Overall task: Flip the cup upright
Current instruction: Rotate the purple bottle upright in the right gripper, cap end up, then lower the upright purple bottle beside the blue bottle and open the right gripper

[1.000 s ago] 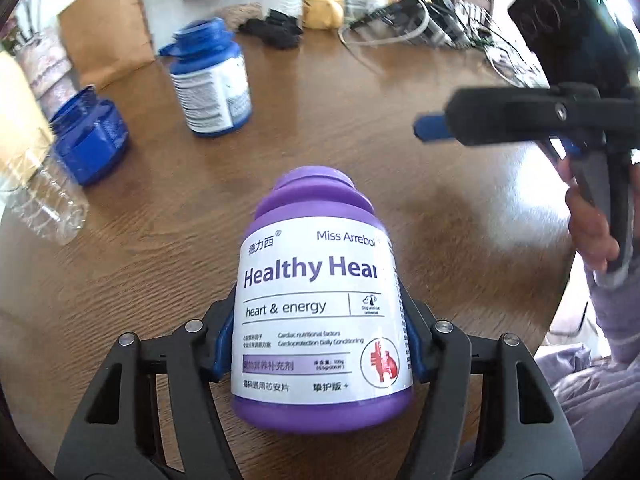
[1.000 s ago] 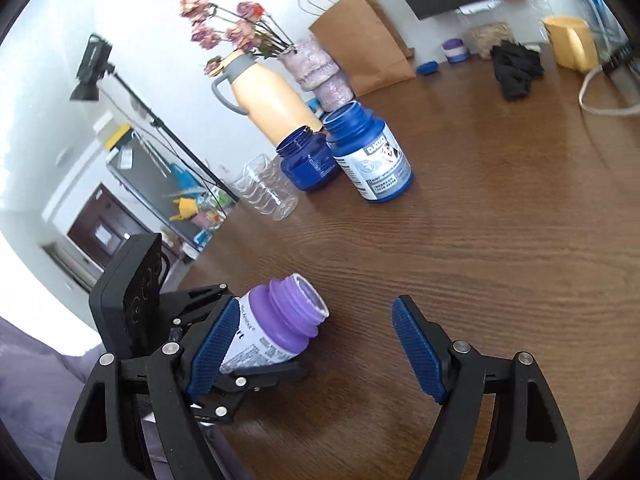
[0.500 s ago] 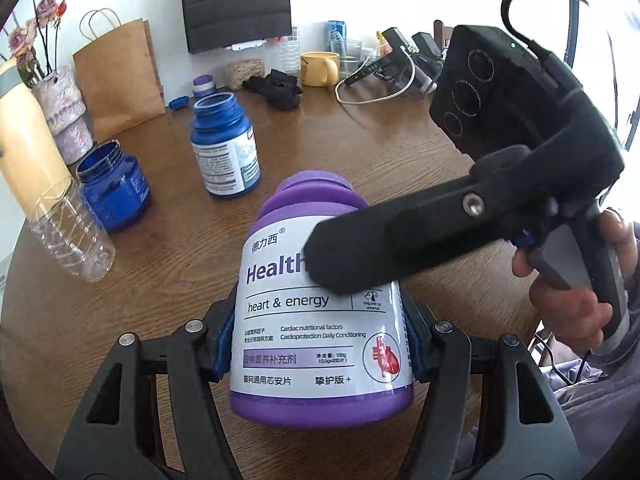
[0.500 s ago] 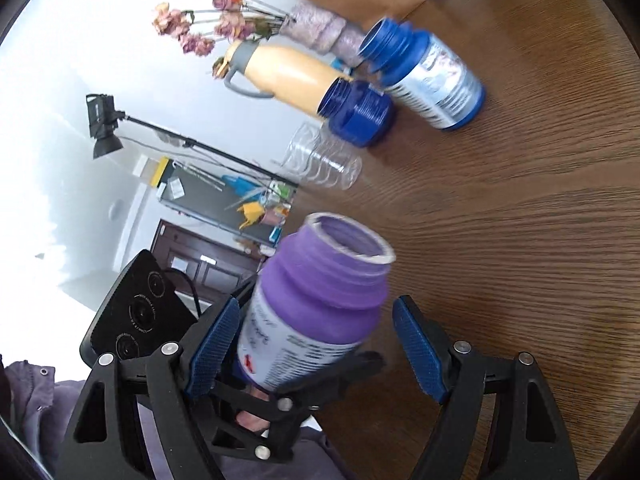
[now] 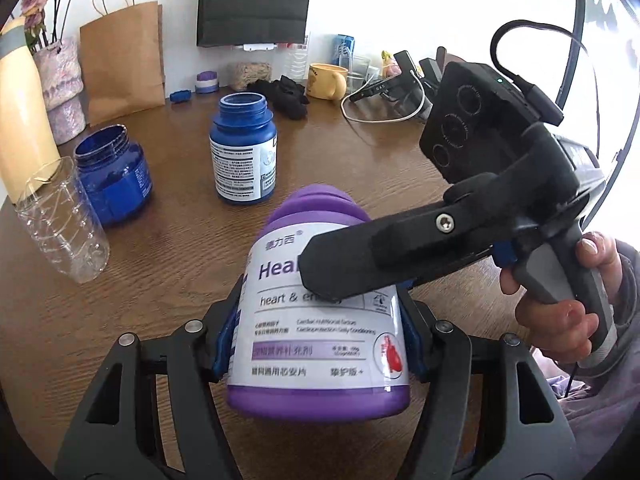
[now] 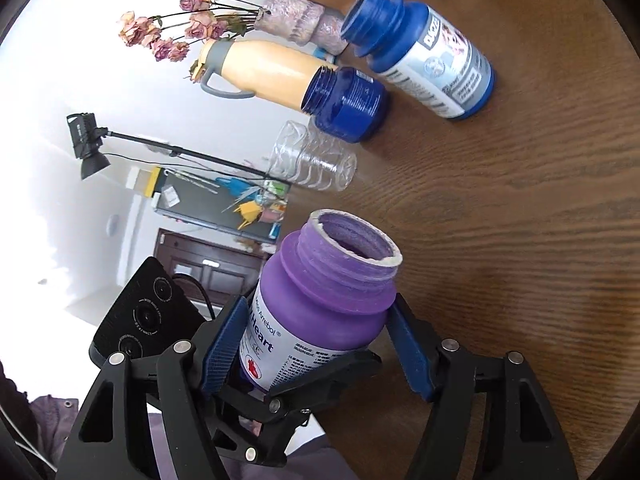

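A capless purple bottle (image 5: 320, 340) with a white "Healthy Heart" label is held above the wooden table (image 5: 168, 280), its open mouth (image 6: 356, 240) pointing away from the left wrist camera. My left gripper (image 5: 320, 320) is shut on its lower body. My right gripper (image 6: 316, 340) reaches in from the right, one black finger (image 5: 360, 260) lying across the label. In the right wrist view its blue pads (image 6: 224, 344) press both sides of the bottle's upper body. The left gripper's black frame (image 6: 280, 392) shows underneath.
Behind stand an open blue bottle (image 5: 244, 160), a short blue jar (image 5: 114, 176) and a clear plastic cup (image 5: 60, 220). A cream jug (image 5: 20, 120), a vase, a paper bag (image 5: 124, 64), a yellow mug (image 5: 326, 80), black cloth and cables line the table's far side.
The right gripper has swung in over the purple bottle and its fingers have narrowed onto it. The left gripper has tilted upward while keeping hold of the bottle.
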`<act>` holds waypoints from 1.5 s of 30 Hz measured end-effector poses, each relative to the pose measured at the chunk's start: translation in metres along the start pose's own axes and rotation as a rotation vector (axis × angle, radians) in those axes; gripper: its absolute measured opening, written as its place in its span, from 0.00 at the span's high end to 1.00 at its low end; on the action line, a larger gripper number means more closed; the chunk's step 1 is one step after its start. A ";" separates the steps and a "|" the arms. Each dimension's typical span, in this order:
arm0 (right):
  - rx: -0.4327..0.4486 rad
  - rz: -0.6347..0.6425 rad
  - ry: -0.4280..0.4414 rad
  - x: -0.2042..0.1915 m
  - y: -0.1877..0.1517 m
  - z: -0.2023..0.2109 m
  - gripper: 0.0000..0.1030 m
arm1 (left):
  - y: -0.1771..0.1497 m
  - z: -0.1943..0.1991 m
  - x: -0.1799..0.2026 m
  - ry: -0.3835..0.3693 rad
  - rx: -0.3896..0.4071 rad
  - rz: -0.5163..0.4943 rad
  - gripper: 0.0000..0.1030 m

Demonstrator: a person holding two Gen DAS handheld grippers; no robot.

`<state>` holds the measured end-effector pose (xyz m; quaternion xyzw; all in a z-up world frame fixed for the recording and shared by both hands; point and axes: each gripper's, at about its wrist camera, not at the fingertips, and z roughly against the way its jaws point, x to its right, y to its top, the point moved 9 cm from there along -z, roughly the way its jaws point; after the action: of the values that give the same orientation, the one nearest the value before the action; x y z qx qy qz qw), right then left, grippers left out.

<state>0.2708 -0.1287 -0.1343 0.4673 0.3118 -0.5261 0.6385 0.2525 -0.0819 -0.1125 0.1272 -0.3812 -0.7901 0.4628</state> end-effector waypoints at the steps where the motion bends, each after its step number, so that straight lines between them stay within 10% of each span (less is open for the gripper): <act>1: 0.014 0.015 -0.034 0.002 0.003 0.001 0.30 | 0.002 0.000 -0.002 0.001 0.002 0.007 0.25; 6: 0.070 0.069 -0.125 0.006 0.018 0.015 0.31 | 0.016 0.000 -0.009 0.003 0.034 0.017 0.20; 14: 0.279 0.478 -0.763 -0.001 0.071 0.064 0.31 | 0.025 -0.007 -0.065 0.224 0.007 0.132 0.10; 25: 0.350 0.654 -1.178 0.040 0.128 0.058 0.31 | 0.041 -0.010 -0.115 0.445 0.048 0.239 0.00; 45: 0.365 0.493 -1.028 0.019 0.079 0.099 0.30 | 0.024 0.029 -0.092 0.481 0.035 0.270 0.00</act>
<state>0.3424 -0.2271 -0.0934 0.3134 -0.2504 -0.5659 0.7203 0.3012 0.0018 -0.0899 0.2671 -0.2873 -0.6616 0.6390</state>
